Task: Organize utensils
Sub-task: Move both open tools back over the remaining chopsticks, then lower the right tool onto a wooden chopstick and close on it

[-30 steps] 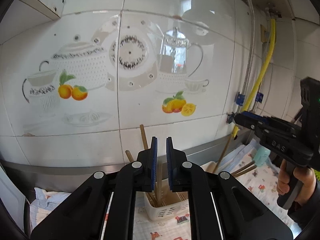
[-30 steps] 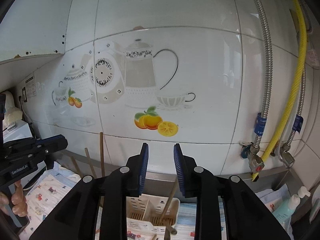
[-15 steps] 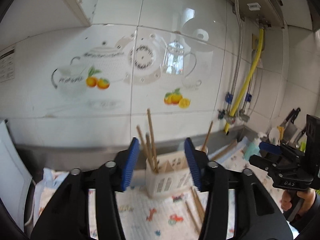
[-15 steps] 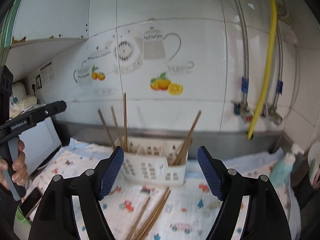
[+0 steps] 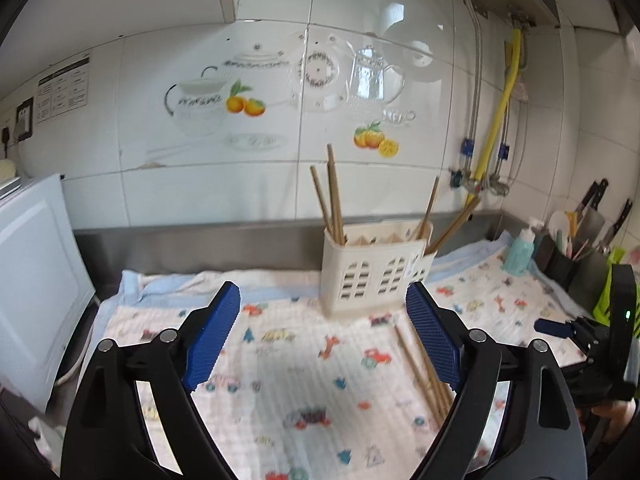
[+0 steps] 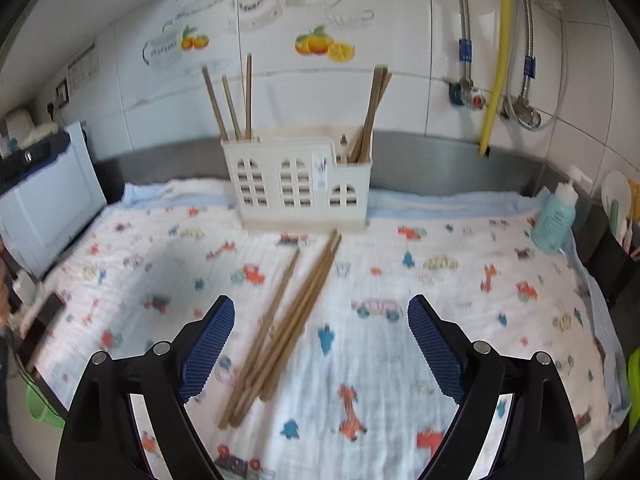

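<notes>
a: so where are things at? both grippers look empty. the left gripper [image 5: 322, 338] and the right gripper [image 6: 320, 344] have just been opening and the jaws are spread wide now, nothing is seen between them.

b: yep. the loose chopsticks [image 6: 288, 320] are lying flat in a bundle on the patterned cloth [image 6: 460, 300] that covers the bench, just in front of the white holder [image 6: 300, 184]. some chopsticks are already stood up in it, a few in the left compartment, a few in the right one.

a: so the pick-up is what's in hand, judging by that.

b: looks like it. the right gripper is hanging nearly over the bundle, so it's probably best used for the grab. the jaws should be set across the sticks, not along them, and lowered until the pads are down beside the wood before anything is squeezed.

a: one at a time or the whole lot?

b: a pair is probably safest. thin round sticks on soft cloth can roll or get pinched together with the fabric, so a grip near the middle is advised, and the cloth should be watched for bunching.

a: and the left one?

b: could be kept near the holder so it's steadied if bumped.
</notes>
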